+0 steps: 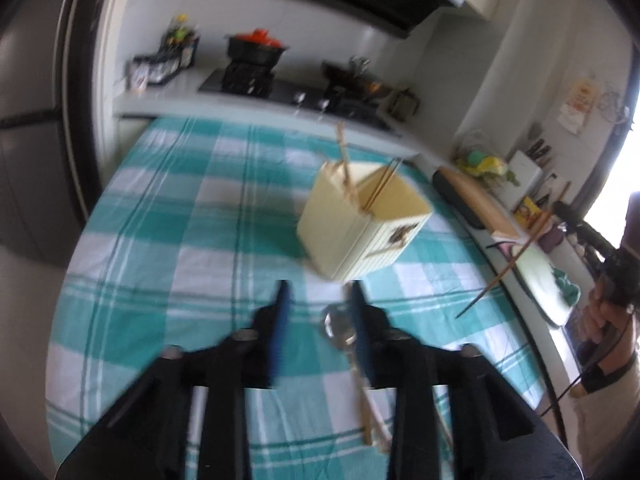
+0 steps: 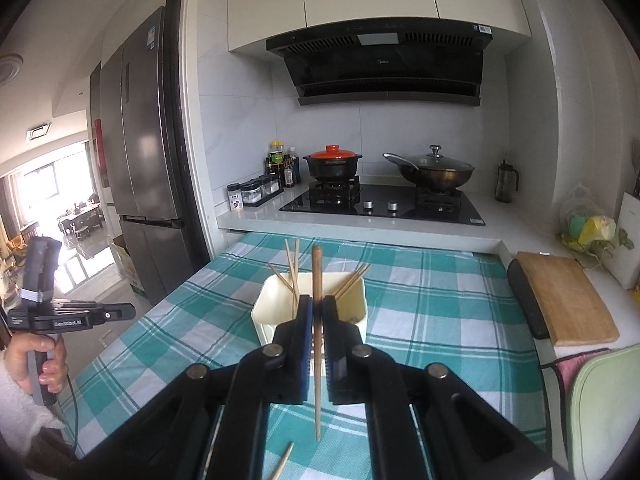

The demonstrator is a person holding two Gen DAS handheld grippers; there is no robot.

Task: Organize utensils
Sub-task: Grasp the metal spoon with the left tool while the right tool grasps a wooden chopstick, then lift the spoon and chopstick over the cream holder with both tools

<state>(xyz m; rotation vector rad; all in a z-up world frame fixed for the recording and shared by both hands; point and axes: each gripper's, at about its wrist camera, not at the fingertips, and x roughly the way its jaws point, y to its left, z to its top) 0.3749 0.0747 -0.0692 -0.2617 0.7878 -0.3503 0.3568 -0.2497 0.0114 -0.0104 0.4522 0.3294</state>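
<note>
Kitchen walls in pale tile stand behind a table (image 2: 440, 292) covered with a teal and white checked cloth; at the back there is a black gas hob (image 2: 384, 204) with a clay pot with a red lid (image 2: 333, 162) and a wok under a glass lid (image 2: 430, 170), and above them a dark range hood (image 2: 384, 64); a wooden cutting board (image 2: 566, 300) lies at the right of the table.

A cream utensil holder (image 2: 266, 312) stands upright on the cloth, with several thin chopsticks (image 2: 292, 270) leaning inside it.

The right claw (image 2: 317, 312) is clenched on one brown wooden chopstick (image 2: 317, 276); the stick passes nearly upright between its blue pads, with its upper end above the holder and its lower end hanging over the cloth; in the left wrist view this same stick (image 1: 516, 254) appears slanted at the right edge, beside the person's right hand (image 1: 604, 316).

The left claw (image 1: 320, 300) is released, its jaws apart with nothing pressed between them; just under its right finger a metal spoon with a wooden handle (image 1: 340, 326) lies on the cloth, near the front of the holder (image 1: 360, 220); this view is blurred. The left hand (image 2: 44, 360) holds the grip of its tool at the left side. One more pale stick (image 2: 285, 460) lies on the cloth near the front edge.
</note>
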